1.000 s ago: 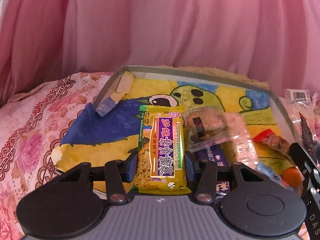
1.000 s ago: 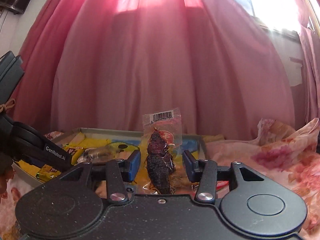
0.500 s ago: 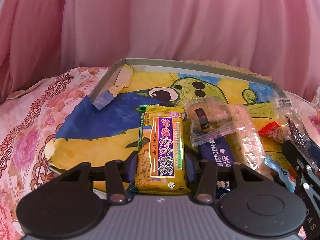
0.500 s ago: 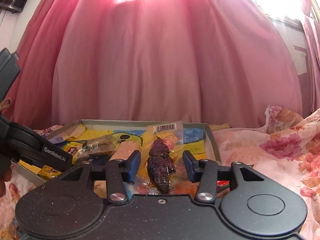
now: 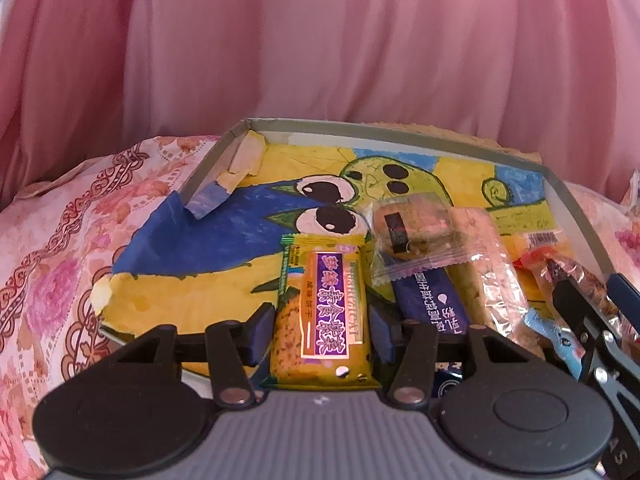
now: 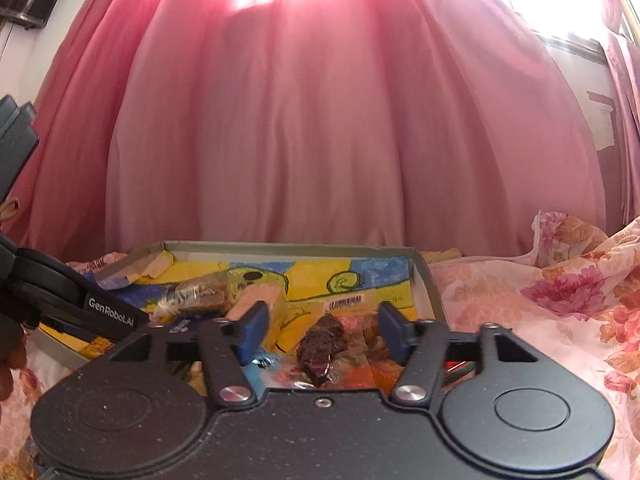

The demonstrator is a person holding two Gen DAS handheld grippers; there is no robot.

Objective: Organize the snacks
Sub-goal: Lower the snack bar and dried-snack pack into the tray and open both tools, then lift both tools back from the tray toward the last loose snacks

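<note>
A shallow grey box (image 5: 360, 127) lined with a yellow and blue cartoon drawing sits on the bed. My left gripper (image 5: 320, 332) is shut on a yellow snack bar with a purple label (image 5: 328, 300), held low over the box's near edge. In the right half of the box lie a clear-wrapped brown biscuit (image 5: 408, 228), a dark blue packet (image 5: 432, 304) and a long clear-wrapped bar (image 5: 488, 264). My right gripper (image 6: 323, 320) is open. A clear packet of dark dried snack (image 6: 320, 344) lies flat in the box between its spread fingers, which do not touch it.
Floral pink bedding (image 5: 60, 260) surrounds the box, and a pink curtain (image 5: 320, 40) hangs close behind it. Torn paper lining (image 5: 240, 160) curls off the box's left wall. A light blue packet (image 5: 556, 332) lies at the near right. A hand (image 6: 8, 352) shows at the left edge.
The right gripper lowered the dark snack packet into the box and opened; the packet went from upright to lying flat. The left gripper moved forward over the box, still holding the yellow bar.
</note>
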